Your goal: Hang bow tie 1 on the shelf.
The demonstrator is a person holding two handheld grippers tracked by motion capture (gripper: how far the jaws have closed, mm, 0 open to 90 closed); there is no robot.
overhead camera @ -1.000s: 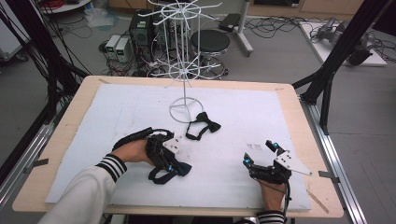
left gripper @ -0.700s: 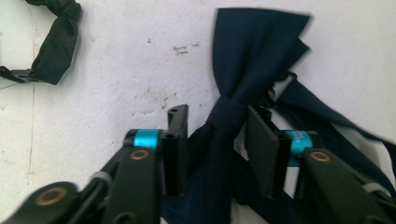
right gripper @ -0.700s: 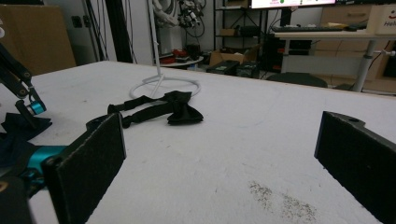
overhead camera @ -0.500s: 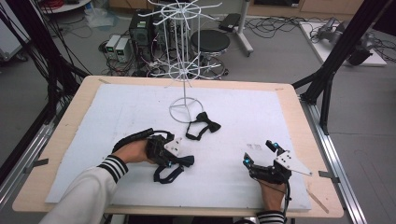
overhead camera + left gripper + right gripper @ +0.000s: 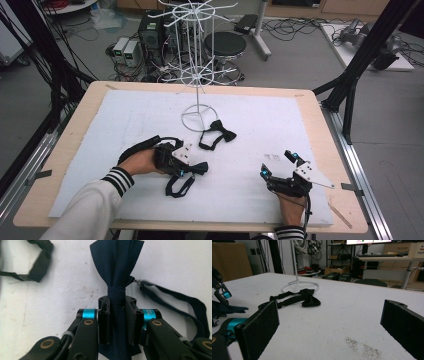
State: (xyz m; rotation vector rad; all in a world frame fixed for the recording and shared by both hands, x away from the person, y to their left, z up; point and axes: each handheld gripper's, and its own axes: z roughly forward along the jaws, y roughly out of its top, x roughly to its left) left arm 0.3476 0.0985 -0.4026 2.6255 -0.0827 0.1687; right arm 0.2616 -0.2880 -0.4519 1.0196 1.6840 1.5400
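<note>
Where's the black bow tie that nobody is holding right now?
In the high view the black bow tie lies loose on the white mat, just right of the wire stand's ring base, beyond the left gripper.

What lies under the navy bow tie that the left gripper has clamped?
The white table cover lies under the navy bow tie. The left gripper grips its knot, hiding the lower wing.

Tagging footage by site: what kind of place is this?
Likely a robotics lab or data-collection workshop: a padded work table inside a black frame, computer boxes and loose cables on the floor, cluttered desks and shelves behind.
</note>
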